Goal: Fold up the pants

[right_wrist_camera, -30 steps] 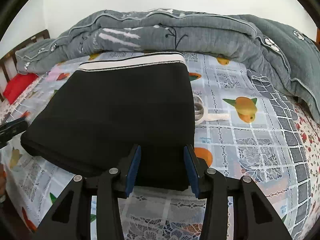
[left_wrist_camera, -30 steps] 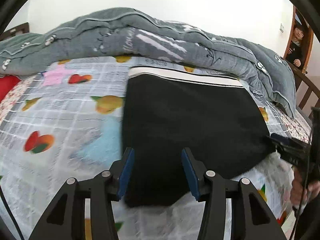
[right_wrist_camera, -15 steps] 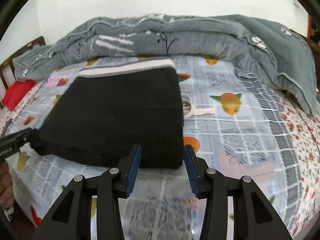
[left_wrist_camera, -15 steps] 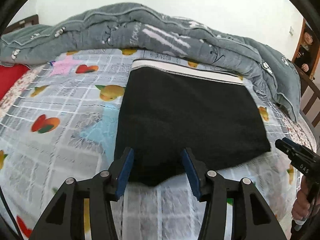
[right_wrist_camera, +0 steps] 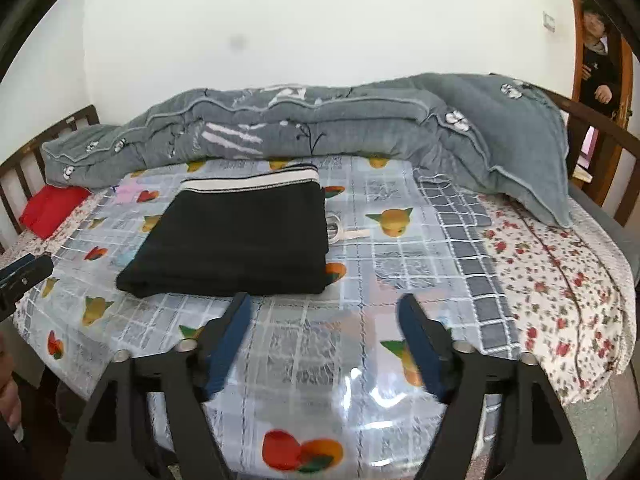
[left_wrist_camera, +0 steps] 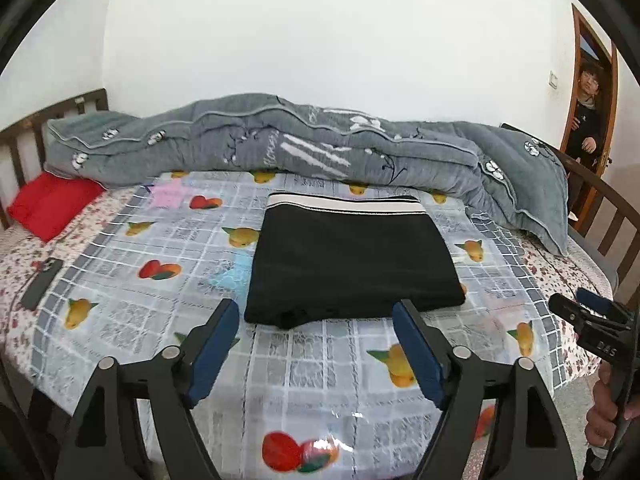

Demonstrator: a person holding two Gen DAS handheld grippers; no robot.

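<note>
Pants (left_wrist_camera: 352, 260) folded (flat on bed), beyond both tongs (left_wrist_camera: 316, 344) (right_wrist_camera: 324, 340); wide open, empty.

A crumpled grey quilt (left_wrist_camera: 320, 152) lies along the far side of the fruit-print plastic sheet (left_wrist_camera: 128, 280). A red pillow (left_wrist_camera: 50, 204) rests beside a dark phone (left_wrist_camera: 42, 282).

Bed (left_wrist_camera: 120, 308) w/ folded pants (left_wrist_camera: 352, 264), quilt (left_wrist_camera: 280, 148), red pillow (left_wrist_camera: 52, 204), phone (left_wrist_camera: 42, 283)

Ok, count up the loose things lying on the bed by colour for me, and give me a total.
Black: 2, folded pants, phone
Grey: 1, quilt
Red: 1, cushion
White: 1, tape roll
Total: 5
</note>
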